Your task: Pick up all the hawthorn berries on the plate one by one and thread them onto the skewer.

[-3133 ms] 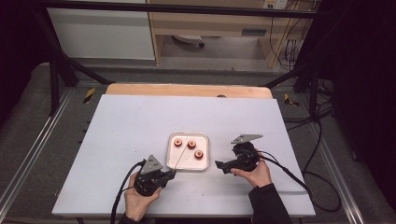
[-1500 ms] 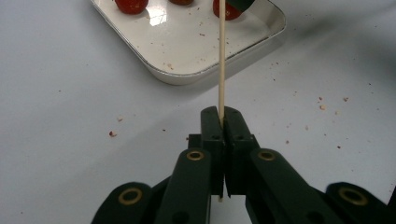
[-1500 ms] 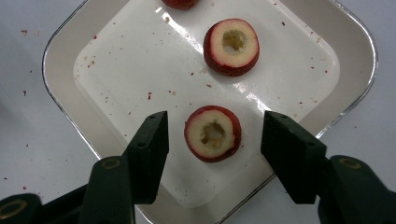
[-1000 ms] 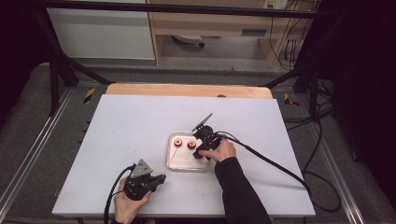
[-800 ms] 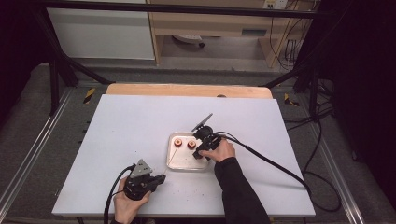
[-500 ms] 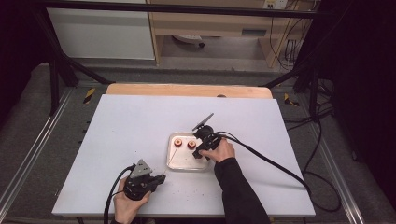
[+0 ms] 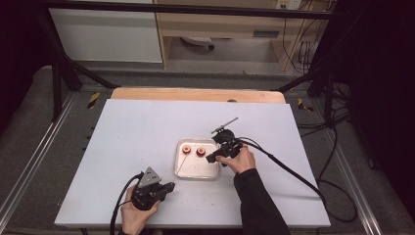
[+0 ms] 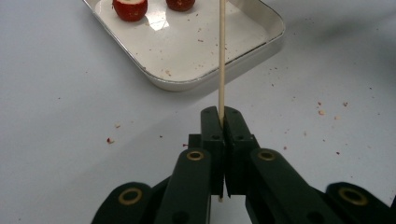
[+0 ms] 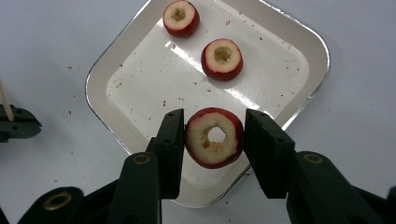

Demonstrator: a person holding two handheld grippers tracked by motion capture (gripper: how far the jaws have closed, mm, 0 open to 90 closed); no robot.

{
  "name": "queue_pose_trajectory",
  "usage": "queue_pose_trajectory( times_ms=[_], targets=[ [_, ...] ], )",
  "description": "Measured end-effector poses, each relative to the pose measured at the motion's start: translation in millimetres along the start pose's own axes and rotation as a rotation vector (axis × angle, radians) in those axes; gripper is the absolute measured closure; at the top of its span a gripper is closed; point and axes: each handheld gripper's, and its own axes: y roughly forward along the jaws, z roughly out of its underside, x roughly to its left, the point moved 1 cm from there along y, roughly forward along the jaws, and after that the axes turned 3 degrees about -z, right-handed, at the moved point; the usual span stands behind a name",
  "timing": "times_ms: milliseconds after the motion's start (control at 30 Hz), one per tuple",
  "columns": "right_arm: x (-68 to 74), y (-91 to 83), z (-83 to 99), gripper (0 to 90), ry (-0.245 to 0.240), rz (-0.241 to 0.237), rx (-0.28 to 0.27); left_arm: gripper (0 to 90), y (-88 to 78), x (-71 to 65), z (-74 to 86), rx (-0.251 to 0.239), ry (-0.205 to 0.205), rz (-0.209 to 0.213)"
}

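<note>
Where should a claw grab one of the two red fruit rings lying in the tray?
Probably on its red outer skin, pinching two opposite sides and coming down from above. Each fruit ring lies flat in the tray, hole facing up, so the round sides are free. The right claw holds a third ring that way.

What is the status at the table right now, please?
Left gripper shut on skewer, pointing over tray. Right gripper shut on cored fruit ring above tray. Two rings remain in tray. Nothing in the way.
</note>
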Motion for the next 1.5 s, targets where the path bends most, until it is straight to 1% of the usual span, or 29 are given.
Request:
queue_pose_trajectory(
  times_ms=[133,233,267,300,400,533,567,667,800,933,1200,1233,1400,1500],
  targets=[
    [-5.5,-9.6,9.4,59.5,0.025,-0.025,-0.066,88.4,3.4,-4.9,-3.0,0.002,0.012,-0.005],
    [-9.7,-15.5,17.2,59.5,0.037,-0.048,-0.132,88.4,6.1,-8.8,-5.2,0.002,0.02,-0.005],
    [-10.4,-17.5,19.7,59.5,0.049,-0.058,-0.156,88.4,6.8,-10.0,-6.0,0.001,0.021,-0.006],
    [-11.8,-19.1,22.2,59.5,0.047,-0.064,-0.178,88.4,7.5,-11.2,-6.8,0.0,0.022,-0.007],
    [-14.0,-23.9,29.3,59.5,0.068,-0.076,-0.239,88.4,9.5,-14.6,-8.7,-0.004,0.028,-0.011],
    [-16.8,-30.5,37.3,59.5,0.095,-0.104,-0.322,88.4,12.1,-18.3,-11.1,-0.006,0.029,-0.018],
    [-17.4,-31.7,39.1,59.5,0.102,-0.111,-0.344,88.4,12.8,-19.4,-11.7,-0.009,0.029,-0.015],
    [-18.9,-34.0,44.7,59.5,0.122,-0.111,-0.416,88.4,15.2,-22.2,-13.4,-0.01,0.031,-0.021],
    [-20.7,-34.0,50.7,59.5,0.157,-0.14,-0.501,88.4,19.1,-25.5,-14.9,-0.008,0.022,-0.031],
    [-20.8,-33.1,52.5,59.5,0.183,-0.159,-0.562,88.4,22.4,-30.2,-17.2,-0.013,0.01,-0.034],
    [-16.0,-31.8,51.1,59.5,0.208,-0.179,-0.672,88.4,29.2,-41.3,-22.2,-0.02,-0.028,-0.034],
    [-15.7,-31.5,51.0,59.5,0.207,-0.179,-0.683,88.4,30.1,-42.6,-22.8,-0.022,-0.035,-0.034],
    [-13.8,-30.5,50.2,59.5,0.236,-0.196,-0.737,88.4,34.9,-48.5,-24.9,-0.028,-0.056,-0.024],
    [-12.4,-30.8,49.4,59.5,0.257,-0.212,-0.757,88.4,38.0,-51.8,-25.9,-0.027,-0.058,-0.021]
  ],
)
